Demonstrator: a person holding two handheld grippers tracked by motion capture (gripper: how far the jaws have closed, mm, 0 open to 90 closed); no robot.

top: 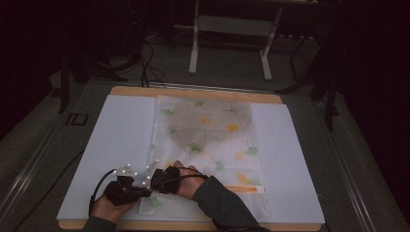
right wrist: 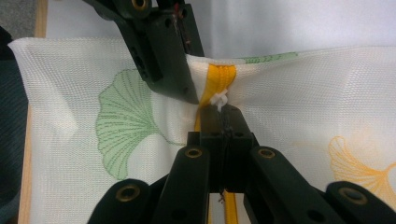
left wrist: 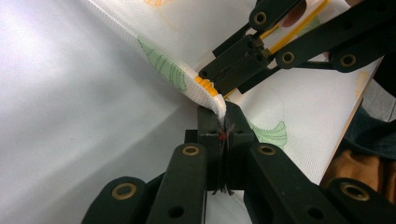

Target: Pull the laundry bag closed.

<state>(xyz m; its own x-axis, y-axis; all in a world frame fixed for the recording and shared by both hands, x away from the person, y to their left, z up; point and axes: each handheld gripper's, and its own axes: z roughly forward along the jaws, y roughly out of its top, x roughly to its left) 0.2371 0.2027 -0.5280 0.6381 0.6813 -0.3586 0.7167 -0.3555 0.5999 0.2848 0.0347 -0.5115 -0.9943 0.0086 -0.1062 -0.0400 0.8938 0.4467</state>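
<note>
A white mesh bag (top: 212, 140) printed with green and yellow ginkgo leaves lies flat on a white sheet (top: 121, 130). Its near left corner is lifted. My left gripper (left wrist: 223, 122) is shut on the bag's fabric edge (left wrist: 212, 100), right beside the yellow zipper end (left wrist: 205, 83). My right gripper (right wrist: 223, 114) is shut on the zipper's white pull (right wrist: 219, 99) along the yellow zipper tape (right wrist: 218, 77). The two grippers meet tip to tip at that corner: left gripper (top: 147, 186), right gripper (top: 156, 179). The right forearm crosses over the bag's near edge.
The white sheet rests on a wooden board (top: 193, 92) whose edges show at front and back. Beyond it are a dark floor with cables (top: 145, 63) and a white metal stand (top: 232, 43). Bare sheet lies left and right of the bag.
</note>
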